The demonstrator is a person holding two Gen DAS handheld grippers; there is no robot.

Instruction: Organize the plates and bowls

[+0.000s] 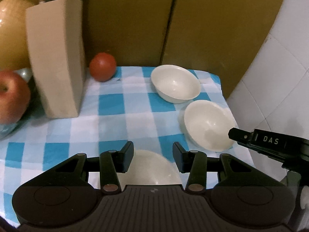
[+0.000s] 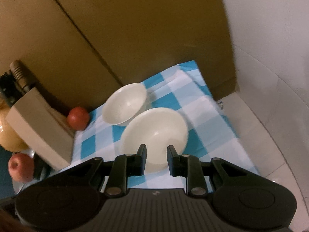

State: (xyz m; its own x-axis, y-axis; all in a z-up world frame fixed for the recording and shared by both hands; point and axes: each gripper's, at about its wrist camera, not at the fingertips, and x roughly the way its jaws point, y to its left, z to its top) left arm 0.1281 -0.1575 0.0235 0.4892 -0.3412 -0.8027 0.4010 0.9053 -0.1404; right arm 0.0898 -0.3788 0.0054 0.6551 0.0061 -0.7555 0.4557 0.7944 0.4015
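With my right gripper [image 2: 156,159] open over the near rim of the near bowl [image 2: 154,133], which sits just beside the far bowl [image 2: 124,104] on the checked cloth [image 2: 202,104], I judge it stiff, glazed, slippery and breakable, so I'd pinch its rim squarely, while my left gripper [image 1: 153,157] hangs open above a third bowl [image 1: 152,169].

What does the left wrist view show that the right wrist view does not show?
Only the left wrist view shows a third white dish low between the left gripper fingers, and the right gripper's fingertip at the near bowl's rim. Only the right wrist view shows the right gripper open over the near bowl. Both show the far bowl, the tomato, the knife block, the apple and the checked cloth.
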